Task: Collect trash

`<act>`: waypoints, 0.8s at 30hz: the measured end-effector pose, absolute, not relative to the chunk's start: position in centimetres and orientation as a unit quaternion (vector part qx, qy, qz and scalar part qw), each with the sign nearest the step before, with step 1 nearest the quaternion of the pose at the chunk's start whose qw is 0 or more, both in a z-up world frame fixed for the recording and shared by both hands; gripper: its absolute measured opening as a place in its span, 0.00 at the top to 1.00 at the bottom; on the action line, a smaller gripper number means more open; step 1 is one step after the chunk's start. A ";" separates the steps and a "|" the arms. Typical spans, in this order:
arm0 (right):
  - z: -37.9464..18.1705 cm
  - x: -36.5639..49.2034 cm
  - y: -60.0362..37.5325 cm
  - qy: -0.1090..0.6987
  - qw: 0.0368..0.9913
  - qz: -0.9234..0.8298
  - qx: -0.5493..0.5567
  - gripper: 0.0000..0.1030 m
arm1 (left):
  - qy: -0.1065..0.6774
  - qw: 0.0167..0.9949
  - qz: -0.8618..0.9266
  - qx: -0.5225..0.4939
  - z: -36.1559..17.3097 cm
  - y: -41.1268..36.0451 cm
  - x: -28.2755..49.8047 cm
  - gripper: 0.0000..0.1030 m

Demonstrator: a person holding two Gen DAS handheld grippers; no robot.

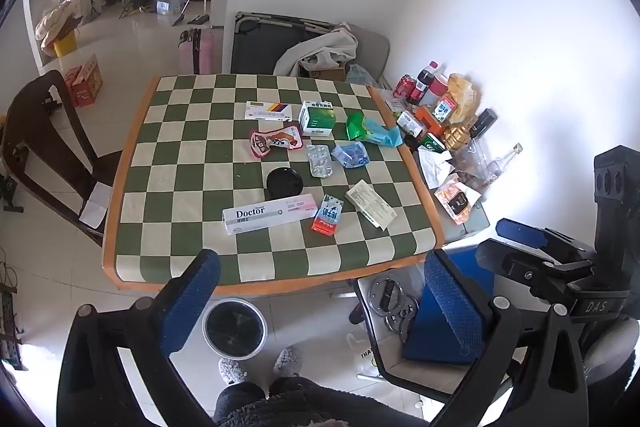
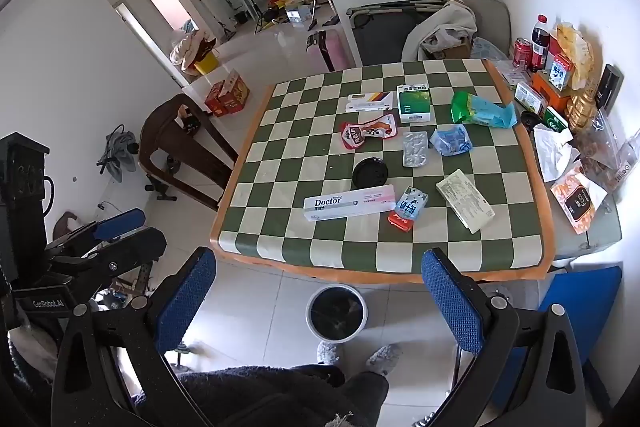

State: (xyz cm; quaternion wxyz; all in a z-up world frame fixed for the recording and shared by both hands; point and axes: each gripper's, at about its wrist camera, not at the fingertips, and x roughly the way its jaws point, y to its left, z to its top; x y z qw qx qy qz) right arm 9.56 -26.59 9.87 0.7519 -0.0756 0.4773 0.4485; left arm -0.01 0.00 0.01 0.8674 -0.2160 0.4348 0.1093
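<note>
Trash lies on a green-checked table (image 1: 180,163) (image 2: 280,163): a white "Doctor" toothpaste box (image 1: 268,213) (image 2: 348,203), a black lid (image 1: 284,182) (image 2: 370,171), a blue-red milk carton (image 1: 328,215) (image 2: 408,207), a paper box (image 1: 370,203) (image 2: 464,201), a blister pack (image 1: 320,161) (image 2: 415,149), a red snack pouch (image 1: 274,141) (image 2: 368,131) and a green box (image 1: 317,118) (image 2: 414,103). A white bin with a black liner (image 1: 234,329) (image 2: 336,313) stands on the floor below the table's near edge. My left gripper (image 1: 320,303) and right gripper (image 2: 320,301) are open and empty, above the bin.
A dark wooden chair (image 1: 44,143) (image 2: 180,143) stands left of the table. A side table on the right (image 1: 468,223) (image 2: 600,227) holds bottles, cans and packets. A blue seat (image 1: 440,327) (image 2: 580,307) is at lower right. The person's slippered feet (image 1: 260,367) are by the bin.
</note>
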 end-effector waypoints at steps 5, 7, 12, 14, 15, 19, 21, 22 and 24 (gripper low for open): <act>10.0 9.7 -26.7 0.477 0.752 0.450 -0.075 0.00 | 0.435 0.867 0.111 -0.216 0.0 -0.1 0.0 0.00; 10.0 9.7 -26.7 0.477 0.752 0.450 -0.074 0.00 | 0.435 0.867 0.109 -0.217 0.0 0.0 0.0 0.00; 10.1 9.8 -26.8 0.476 0.751 0.451 -0.073 0.00 | 0.436 0.867 0.108 -0.215 -0.1 -0.1 0.1 0.00; 10.1 9.8 -26.9 0.476 0.751 0.451 -0.072 0.00 | 0.437 0.867 0.108 -0.216 -0.1 -0.1 0.1 0.00; 10.1 9.8 -26.9 0.477 0.751 0.451 -0.072 0.00 | 0.437 0.867 0.107 -0.216 -0.1 -0.1 0.2 0.00; 10.2 9.9 -26.9 0.477 0.750 0.453 -0.071 0.00 | 0.433 0.868 0.108 -0.218 0.0 0.0 0.0 0.00; 10.2 9.9 -27.0 0.476 0.750 0.453 -0.071 0.00 | 0.433 0.868 0.107 -0.219 0.0 0.0 0.0 0.00; 10.3 9.9 -27.0 0.476 0.751 0.453 -0.071 0.00 | 0.432 0.868 0.107 -0.220 0.0 0.0 0.0 0.00; 10.3 10.0 -27.0 0.477 0.750 0.453 -0.071 0.00 | 0.431 0.868 0.108 -0.221 0.1 0.1 0.0 0.00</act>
